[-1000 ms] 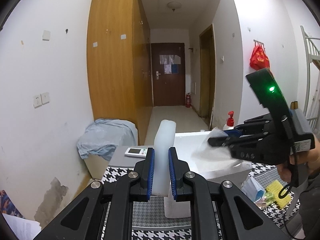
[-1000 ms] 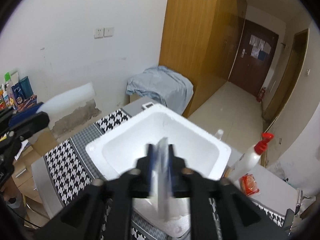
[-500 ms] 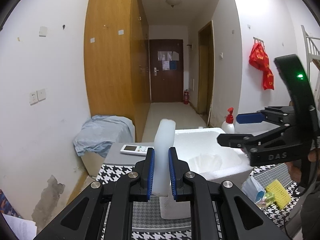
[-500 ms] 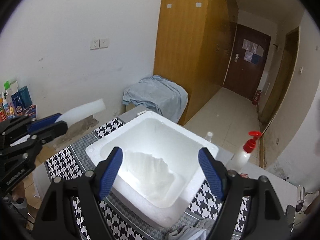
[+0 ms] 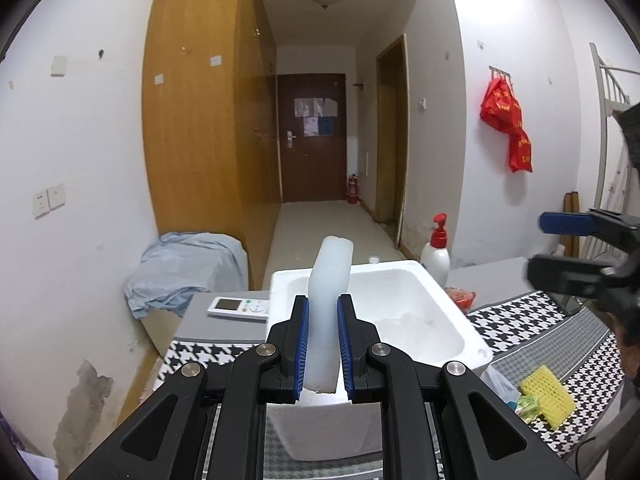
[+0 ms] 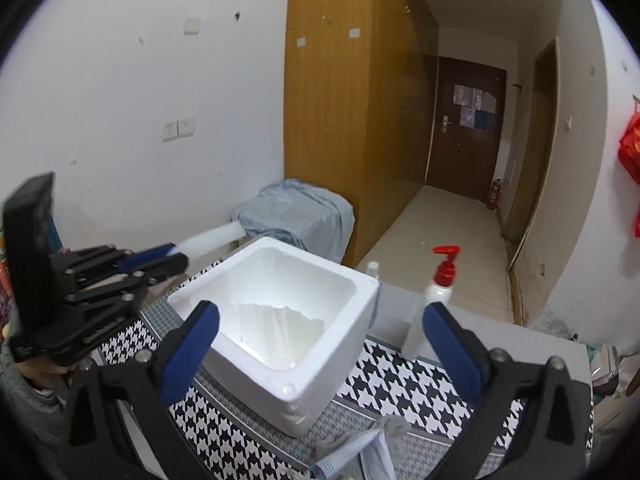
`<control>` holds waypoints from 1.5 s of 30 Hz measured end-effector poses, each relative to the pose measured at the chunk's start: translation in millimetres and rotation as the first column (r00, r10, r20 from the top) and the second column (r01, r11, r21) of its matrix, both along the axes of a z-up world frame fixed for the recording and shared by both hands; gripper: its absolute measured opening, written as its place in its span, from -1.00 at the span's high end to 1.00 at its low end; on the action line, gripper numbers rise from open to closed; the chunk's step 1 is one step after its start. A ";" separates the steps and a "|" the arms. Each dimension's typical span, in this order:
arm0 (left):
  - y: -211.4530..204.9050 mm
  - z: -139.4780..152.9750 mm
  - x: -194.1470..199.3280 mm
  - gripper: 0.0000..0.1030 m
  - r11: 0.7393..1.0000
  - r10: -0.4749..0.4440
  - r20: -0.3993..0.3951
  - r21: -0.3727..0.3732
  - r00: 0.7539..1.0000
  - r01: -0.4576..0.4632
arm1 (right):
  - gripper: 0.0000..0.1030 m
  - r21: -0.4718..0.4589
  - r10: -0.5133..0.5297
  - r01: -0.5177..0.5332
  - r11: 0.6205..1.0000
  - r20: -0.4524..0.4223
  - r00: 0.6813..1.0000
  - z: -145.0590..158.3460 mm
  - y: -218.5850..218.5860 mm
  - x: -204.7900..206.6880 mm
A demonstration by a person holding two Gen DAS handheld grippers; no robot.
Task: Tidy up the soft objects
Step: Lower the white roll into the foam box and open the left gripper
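The left gripper (image 5: 322,344) is clamped on a slab of translucent white foam (image 5: 329,296), which stands upright between its blue pads (image 5: 302,344) and rises well above them, in front of the near wall of a white polystyrene box (image 5: 436,280). From the right wrist view the same slab points toward the box's far left corner, just above the rim. The right gripper (image 6: 320,352) has just been opening; its jaws now stand wide apart with nothing between them, framing the box from the near side. Inside the box lies a crumpled sheet of white soft wrapping (image 6: 276,320), resting on the bottom toward the nearer wall. The box sits on a black-and-white houndstooth cloth (image 6: 400,384) spread over a grey table (image 6: 500,340). Just beyond the box, on the bare grey part, stands a white pump bottle with a red top (image 6: 432,300). A white remote control (image 5: 240,307) lies beside the box's left wall in the left wrist view, and a yellow sponge (image 5: 548,394) lies on the cloth to the right, near a light blue face mask (image 6: 352,456). A pale blue cloth (image 5: 188,268) is draped over something low against the wall.
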State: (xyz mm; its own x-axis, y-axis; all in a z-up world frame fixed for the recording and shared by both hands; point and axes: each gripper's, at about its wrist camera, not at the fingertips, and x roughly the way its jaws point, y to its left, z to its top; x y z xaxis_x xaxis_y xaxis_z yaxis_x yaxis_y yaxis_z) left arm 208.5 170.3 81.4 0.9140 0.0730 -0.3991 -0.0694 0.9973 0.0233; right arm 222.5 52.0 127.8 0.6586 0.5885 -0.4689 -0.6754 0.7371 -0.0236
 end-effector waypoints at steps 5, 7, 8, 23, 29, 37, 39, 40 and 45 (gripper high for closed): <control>-8.2 -3.8 11.2 0.68 1.000 -0.019 -0.013 0.002 1.000 0.019 | -0.99 0.020 -0.037 0.037 0.999 0.025 0.999 1.3 -20.0 -12.5; -11.7 -4.9 14.7 0.66 1.000 -0.025 -0.016 0.003 1.000 0.025 | -0.99 0.018 -0.045 0.045 0.999 0.031 0.998 1.0 -24.2 -15.3; -12.5 -5.2 16.1 0.66 1.000 -0.026 -0.019 0.003 0.999 0.026 | -0.99 0.017 -0.051 0.050 0.999 0.034 0.998 0.2 -26.8 -17.0; -32.8 -14.2 36.8 0.54 0.999 -0.032 -0.055 0.040 0.998 0.034 | -0.99 0.014 -0.115 0.114 0.993 0.023 0.993 -21.9 -60.9 -27.9; -31.3 -18.1 38.3 -0.60 0.999 0.015 -0.044 0.047 0.999 -0.013 | -0.99 0.054 -0.142 0.142 0.988 0.005 0.990 -28.5 -80.3 -32.0; -35.1 -11.6 16.4 -0.98 0.999 0.037 0.019 0.036 0.999 -0.038 | -0.99 0.118 -0.183 0.184 0.976 -0.012 0.983 -34.4 -102.3 -38.9; -37.1 -11.7 9.1 -0.98 0.999 0.036 0.023 0.029 0.999 -0.036 | -0.99 0.136 -0.188 0.189 0.973 -0.018 0.982 -37.7 -106.9 -43.6; -38.6 -11.7 5.9 -0.98 0.999 0.038 0.026 0.029 0.999 -0.039 | -0.99 0.139 -0.191 0.192 0.972 -0.019 0.981 -38.0 -107.7 -45.1; -47.1 -8.9 -11.1 -0.98 0.999 0.046 0.052 0.028 0.998 -0.047 | -0.99 0.150 -0.232 0.225 0.963 0.029 0.972 -37.9 -107.9 -61.4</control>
